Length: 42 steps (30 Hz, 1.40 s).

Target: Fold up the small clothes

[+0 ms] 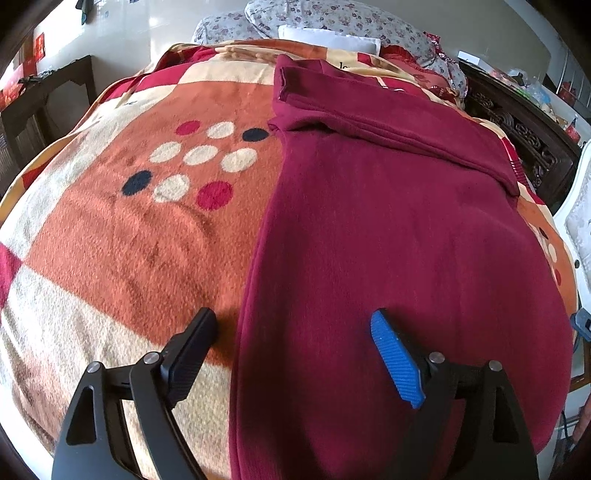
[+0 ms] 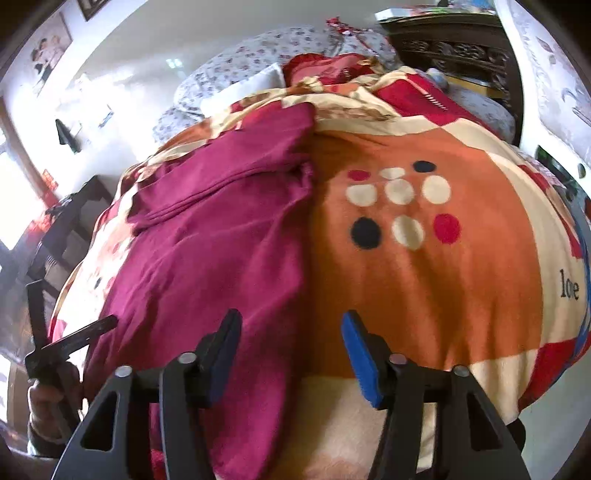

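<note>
A dark red garment (image 1: 388,229) lies flat on the patterned blanket (image 1: 129,240), its sleeve folded across the far end. My left gripper (image 1: 295,325) is open above the garment's near left edge, holding nothing. In the right wrist view the same garment (image 2: 207,251) lies to the left. My right gripper (image 2: 291,325) is open above the garment's near right edge, holding nothing. The left gripper's fingers (image 2: 88,332) show at the far left of that view, beside the garment.
The blanket (image 2: 443,277) covers a bed. Floral pillows (image 1: 332,18) lie at the head. A dark carved wooden cabinet (image 1: 517,129) stands on the right of the bed and a dark chair (image 1: 44,107) on the left.
</note>
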Available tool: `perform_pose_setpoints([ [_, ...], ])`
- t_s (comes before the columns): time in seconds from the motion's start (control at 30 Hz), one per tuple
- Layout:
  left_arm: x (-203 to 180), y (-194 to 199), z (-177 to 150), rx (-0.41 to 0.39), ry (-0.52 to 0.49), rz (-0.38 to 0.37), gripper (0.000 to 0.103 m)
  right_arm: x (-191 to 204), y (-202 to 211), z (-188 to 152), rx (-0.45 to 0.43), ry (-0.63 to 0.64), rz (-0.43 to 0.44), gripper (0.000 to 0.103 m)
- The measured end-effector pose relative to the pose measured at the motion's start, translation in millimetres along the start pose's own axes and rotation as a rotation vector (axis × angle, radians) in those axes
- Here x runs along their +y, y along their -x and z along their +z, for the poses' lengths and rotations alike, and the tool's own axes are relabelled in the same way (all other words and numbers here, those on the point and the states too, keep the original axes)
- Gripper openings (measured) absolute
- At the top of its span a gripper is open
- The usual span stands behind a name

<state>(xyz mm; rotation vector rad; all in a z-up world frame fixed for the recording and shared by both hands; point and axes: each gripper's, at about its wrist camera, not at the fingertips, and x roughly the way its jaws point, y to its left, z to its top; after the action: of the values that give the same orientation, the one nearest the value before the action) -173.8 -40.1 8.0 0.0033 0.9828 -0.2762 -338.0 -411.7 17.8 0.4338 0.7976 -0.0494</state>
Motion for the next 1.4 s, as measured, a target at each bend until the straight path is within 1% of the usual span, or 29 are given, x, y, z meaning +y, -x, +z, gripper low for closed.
perform_pose_setpoints([
  [0.17,0,5,-8,0.005,-0.005,-0.007,0.088,3,-14,-7,0.038,0.001,0.017,0.077],
  [0.2,0,6,-10,0.005,-0.008,-0.007,0.089,2,-16,-9,0.039,-0.004,0.015,0.077],
  [0.27,-1,8,-14,0.006,-0.01,-0.006,0.089,2,-17,-11,0.015,0.0,0.016,0.076],
  [0.3,-1,9,-15,0.006,-0.01,-0.006,0.089,3,-17,-12,0.005,0.01,0.012,0.062],
  [0.33,-2,9,-16,0.007,-0.01,-0.006,0.09,6,-18,-13,0.006,0.035,0.012,0.044],
  [0.37,-2,10,-16,0.008,-0.01,-0.006,0.09,9,-20,-13,0.022,0.063,0.014,0.016],
  [0.4,-2,10,-17,0.01,-0.011,-0.007,0.09,11,-20,-14,0.023,0.087,0.004,0.014],
  [0.53,-2,12,-19,0.014,-0.011,-0.014,0.09,11,-14,-15,-0.004,0.108,-0.031,0.012],
  [0.63,-1,13,-21,0.012,-0.013,-0.017,0.09,9,-11,-17,-0.005,0.123,-0.083,0.01],
  [0.7,-1,13,-22,0.011,-0.017,-0.016,0.09,8,-12,-19,-0.001,0.148,-0.132,0.01],
  [0.73,-2,14,-22,0.01,-0.018,-0.015,0.091,6,-14,-20,0.002,0.149,-0.137,0.009],
  [1.4,-3,21,-31,0.0,-0.022,-0.024,0.091,9,-16,-19,0.019,0.127,-0.152,0.01],
])
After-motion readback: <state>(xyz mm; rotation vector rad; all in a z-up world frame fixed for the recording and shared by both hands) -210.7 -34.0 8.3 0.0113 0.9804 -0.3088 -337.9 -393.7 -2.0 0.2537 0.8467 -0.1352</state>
